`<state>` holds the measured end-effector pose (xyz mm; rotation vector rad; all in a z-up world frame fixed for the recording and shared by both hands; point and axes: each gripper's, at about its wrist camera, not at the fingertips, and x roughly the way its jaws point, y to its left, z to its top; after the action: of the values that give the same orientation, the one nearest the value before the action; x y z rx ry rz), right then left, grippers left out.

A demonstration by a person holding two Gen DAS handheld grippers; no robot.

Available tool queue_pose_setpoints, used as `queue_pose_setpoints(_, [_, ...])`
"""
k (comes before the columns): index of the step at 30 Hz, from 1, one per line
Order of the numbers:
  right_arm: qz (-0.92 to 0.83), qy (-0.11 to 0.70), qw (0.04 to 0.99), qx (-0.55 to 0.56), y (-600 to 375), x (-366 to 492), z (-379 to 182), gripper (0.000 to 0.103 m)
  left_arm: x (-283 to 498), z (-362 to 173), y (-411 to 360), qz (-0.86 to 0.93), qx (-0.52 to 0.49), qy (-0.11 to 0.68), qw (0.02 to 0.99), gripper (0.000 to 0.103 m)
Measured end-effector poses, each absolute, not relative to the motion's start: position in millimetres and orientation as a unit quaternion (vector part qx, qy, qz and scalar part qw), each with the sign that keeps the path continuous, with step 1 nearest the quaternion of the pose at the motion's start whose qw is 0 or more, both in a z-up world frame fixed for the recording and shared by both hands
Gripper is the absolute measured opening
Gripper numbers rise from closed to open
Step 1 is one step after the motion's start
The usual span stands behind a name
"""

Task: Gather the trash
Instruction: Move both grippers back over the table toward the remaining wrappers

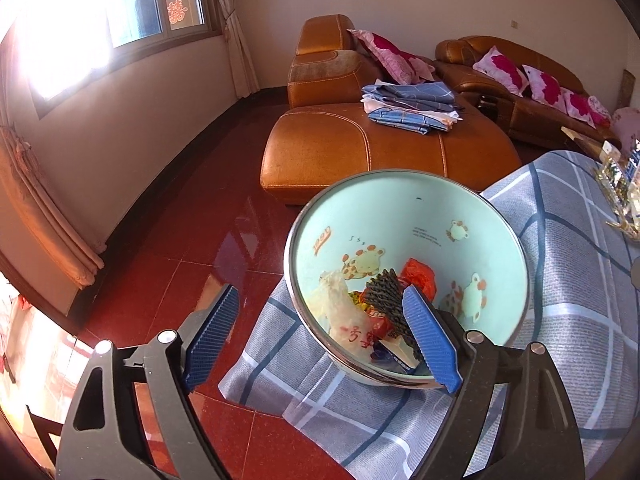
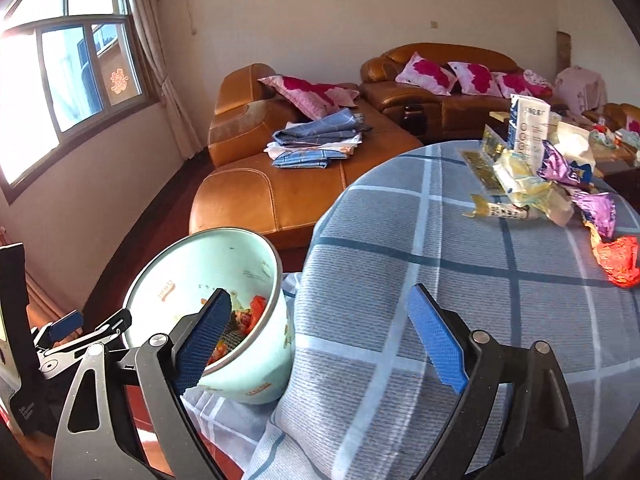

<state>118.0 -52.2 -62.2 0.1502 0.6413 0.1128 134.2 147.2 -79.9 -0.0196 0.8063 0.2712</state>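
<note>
A: Status on the trash run?

B: Partly done. Several wrappers (image 1: 372, 312) are already seen inside the pale green bin (image 1: 496, 248), which sits at the edge of the checked tablecloth (image 2: 440, 264), tilted toward the cameras. A red piece, a dark patterned one and a whitish bag can be made out in it.

A: What's left?

B: A pile of wrappers (image 2: 532, 188) is still spread on the far side of the table: yellow and purple foil, a red crumpled wrapper (image 2: 618, 260) near the right edge, and a carton (image 2: 528, 124) standing upright behind them. All well apart from the bin.

A: Grippers?

B: Left gripper (image 1: 320, 334) is spread wide, nothing pinched; one finger is seen over the bin's mouth, the other outside the rim. Whether the rim is touched can't be told. Right gripper (image 2: 324, 344) is also spread wide and empty, aimed between bin and table.

A: Estimate?

B: Judged under halfway. More is left on the table than is in the bin.
</note>
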Motion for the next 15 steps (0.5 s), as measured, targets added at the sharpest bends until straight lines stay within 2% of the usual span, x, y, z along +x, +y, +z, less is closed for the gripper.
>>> queue_pose_setpoints(4, [0.041,0.323,0.942,0.086,-70,110,-65,0.092,128,-79,132,0.109,-0.007,0.394,0.912,0.083])
queue_pose_setpoints(7, [0.031,0.332,0.939,0.086,-79,107,-66,0.094,126,-78,121,0.094,-0.012,0.397,0.913,0.087])
queue_pose_setpoints(15, [-0.003,0.343,0.935,0.091,-110,97,-65,0.095,117,-74,78,0.05,0.007,0.399,0.916,0.087])
